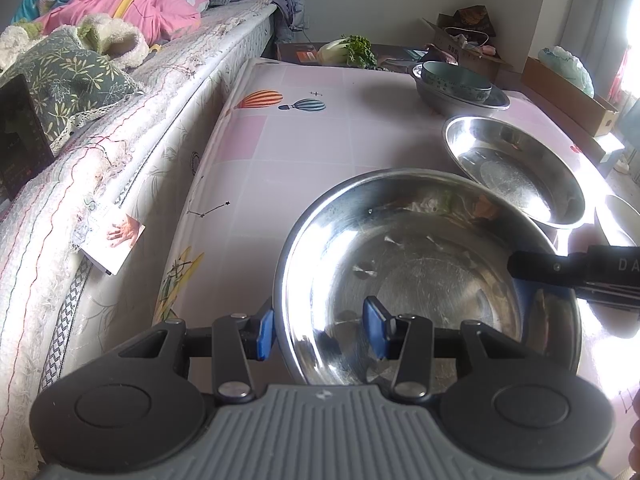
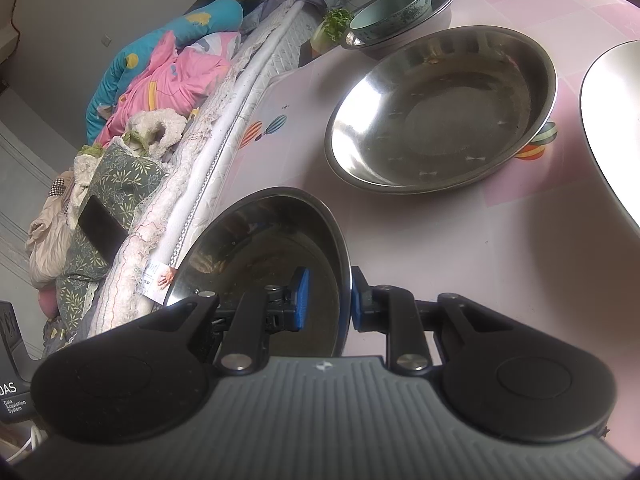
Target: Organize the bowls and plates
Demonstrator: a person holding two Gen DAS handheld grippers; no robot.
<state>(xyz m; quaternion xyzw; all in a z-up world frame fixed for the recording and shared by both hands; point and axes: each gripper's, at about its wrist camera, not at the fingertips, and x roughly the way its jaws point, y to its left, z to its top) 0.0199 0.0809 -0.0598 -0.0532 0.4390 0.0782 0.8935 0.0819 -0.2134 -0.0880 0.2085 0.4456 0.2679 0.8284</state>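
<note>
The left gripper [image 1: 322, 334] has its jaws straddling the near rim of the large steel bowl [image 1: 428, 276], one pad outside, one inside, a gap still showing; the right gripper [image 2: 325, 300] pinches the same bowl's opposite rim, jaws narrow on the metal. The bowl sits close to the surface [image 1: 280, 148] edge that meets the bed [image 1: 120, 128]. Just beyond it lies a second steel bowl [image 1: 516, 172], rims nearly touching. Open pink surface stretches left of both. Farthest back, a green bowl [image 1: 456, 80] nests in a steel basin [image 1: 460, 100], near the far edge
</note>
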